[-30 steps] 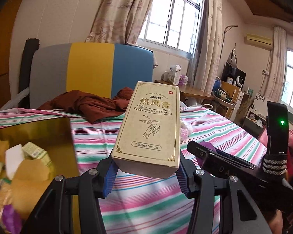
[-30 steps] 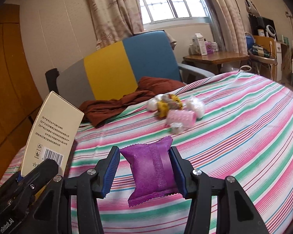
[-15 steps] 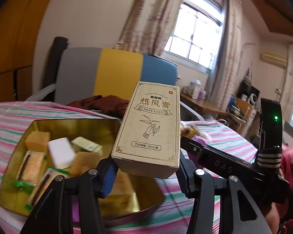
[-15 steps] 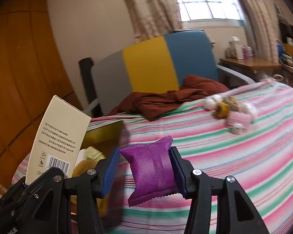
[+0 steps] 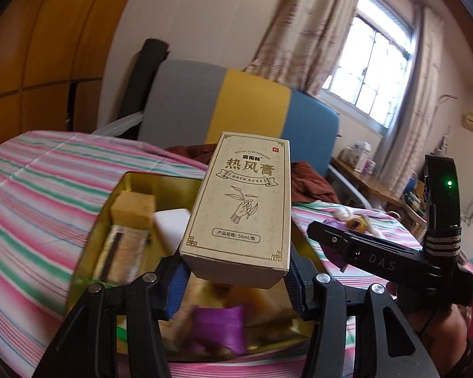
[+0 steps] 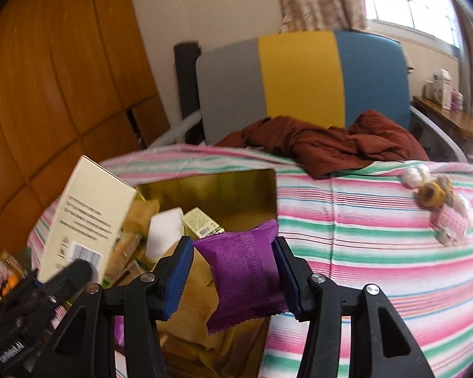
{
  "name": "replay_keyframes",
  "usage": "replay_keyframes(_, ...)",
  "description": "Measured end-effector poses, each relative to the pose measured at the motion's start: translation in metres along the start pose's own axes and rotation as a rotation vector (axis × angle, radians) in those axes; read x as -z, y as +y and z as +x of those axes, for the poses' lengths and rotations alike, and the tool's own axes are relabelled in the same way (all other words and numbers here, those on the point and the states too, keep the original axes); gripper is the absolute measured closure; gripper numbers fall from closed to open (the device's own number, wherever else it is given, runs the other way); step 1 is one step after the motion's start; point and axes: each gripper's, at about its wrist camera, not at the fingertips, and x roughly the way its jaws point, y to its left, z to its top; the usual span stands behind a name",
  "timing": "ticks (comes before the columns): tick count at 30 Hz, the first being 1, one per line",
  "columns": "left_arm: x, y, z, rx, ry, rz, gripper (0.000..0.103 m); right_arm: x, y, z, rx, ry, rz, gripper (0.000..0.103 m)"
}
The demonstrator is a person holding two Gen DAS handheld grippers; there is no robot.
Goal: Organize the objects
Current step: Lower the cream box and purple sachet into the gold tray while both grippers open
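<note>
My left gripper [image 5: 235, 278] is shut on a tall beige carton [image 5: 246, 204] with gold print, held upright above a gold tin [image 5: 93, 236] that holds several wrapped snacks and small blocks. In the right wrist view my right gripper [image 6: 233, 278] is shut on a purple snack packet [image 6: 244, 272], over the near right part of the same gold tin [image 6: 224, 186]. The carton [image 6: 88, 217] and the left gripper's body show at that view's left. The right gripper's body [image 5: 391, 261] crosses the left wrist view at the right.
A striped pink, green and white cloth [image 6: 378, 252] covers the table. A small pile of loose items [image 6: 441, 208] lies on it to the right. A brown garment [image 6: 331, 148] lies at the back before a grey, yellow and blue chair [image 6: 299, 78].
Both grippers have swung left across the table with their loads, from over the bare cloth to over the gold tin. Both grips are unchanged.
</note>
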Motion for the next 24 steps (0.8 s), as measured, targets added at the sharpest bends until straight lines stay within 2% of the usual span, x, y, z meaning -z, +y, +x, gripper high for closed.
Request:
replay_keyframes(5,-0.006,0.026,0.015,-0.049,0.062,-0.046,0.049,-0.01,0.007,0.035,0.012,0.103,-0.022,0.049)
replay_keyframes(7,-0.007,0.035,0.021,-0.059,0.086,-0.07,0.049,-0.013,0.006,0.047,0.043,0.136,-0.023,0.049)
replay_keyframes(10,-0.007,0.048,0.03,-0.067,0.123,-0.112,0.052,-0.013,0.002,0.051,0.095,0.141,-0.016,0.048)
replay_keyframes(16,0.0,0.059,0.038,-0.074,0.172,-0.164,0.047,-0.003,-0.013,0.031,0.031,0.097,0.08,0.048)
replay_keyframes(17,0.0,0.057,0.037,-0.074,0.168,-0.168,0.041,-0.002,-0.014,0.028,0.021,0.088,0.091,0.048)
replay_keyframes(18,0.001,0.056,0.035,-0.08,0.161,-0.171,0.028,0.001,-0.015,0.025,0.014,0.08,0.103,0.048)
replay_keyframes(19,0.003,0.056,0.033,-0.091,0.155,-0.174,0.02,0.004,-0.017,0.022,0.012,0.073,0.118,0.048)
replay_keyframes(20,0.003,0.055,0.031,-0.114,0.147,-0.179,0.003,0.005,-0.017,0.021,0.01,0.07,0.126,0.048)
replay_keyframes(21,0.005,0.054,0.026,-0.145,0.133,-0.19,0.0,0.007,-0.018,0.019,0.007,0.067,0.133,0.048)
replay_keyframes(24,0.008,0.048,0.018,-0.167,0.117,-0.218,0.0,0.013,-0.019,0.012,-0.002,0.051,0.151,0.048)
